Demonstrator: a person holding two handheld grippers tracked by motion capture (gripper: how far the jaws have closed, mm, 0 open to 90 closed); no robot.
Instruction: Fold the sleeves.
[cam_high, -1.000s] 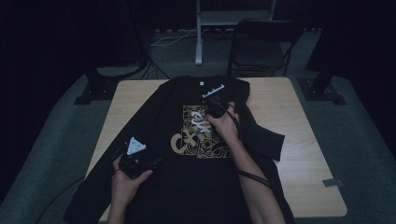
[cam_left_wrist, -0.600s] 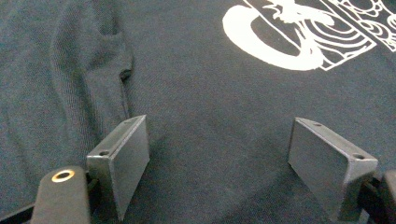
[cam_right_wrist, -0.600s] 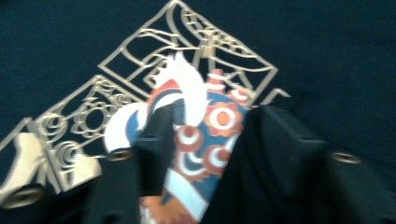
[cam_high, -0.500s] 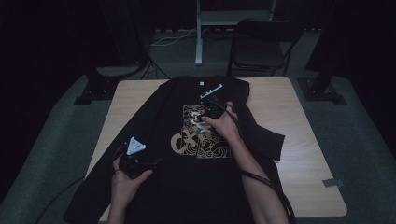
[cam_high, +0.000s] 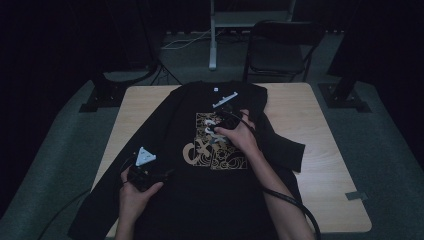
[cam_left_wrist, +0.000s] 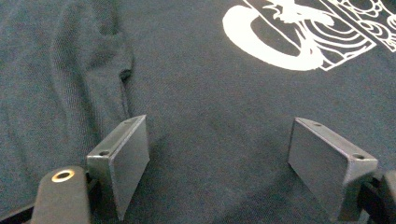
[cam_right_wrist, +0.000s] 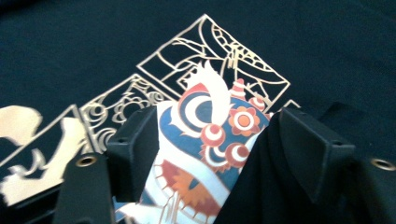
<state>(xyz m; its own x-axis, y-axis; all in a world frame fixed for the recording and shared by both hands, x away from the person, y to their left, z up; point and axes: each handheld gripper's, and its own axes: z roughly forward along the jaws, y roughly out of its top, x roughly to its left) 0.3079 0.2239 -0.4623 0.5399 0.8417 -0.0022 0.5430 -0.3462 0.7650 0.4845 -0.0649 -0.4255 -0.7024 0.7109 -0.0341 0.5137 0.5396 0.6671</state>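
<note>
Black long-sleeved shirt (cam_high: 200, 170) lies spread flat, chest up, over most of the wooden desk (cam_high: 325, 130), collar toward the far edge, a gold print (cam_high: 215, 150) on its chest. Right tool (cam_high: 220, 122) sits over the print's upper part; its jaws have just been opening and stand spread, a fold of printed cloth (cam_right_wrist: 205, 149) between them, not squeezed. Left tool (cam_left_wrist: 219, 158) rests low over plain fabric near the shirt's left side, jaws spread wide, pinching nothing.
</note>
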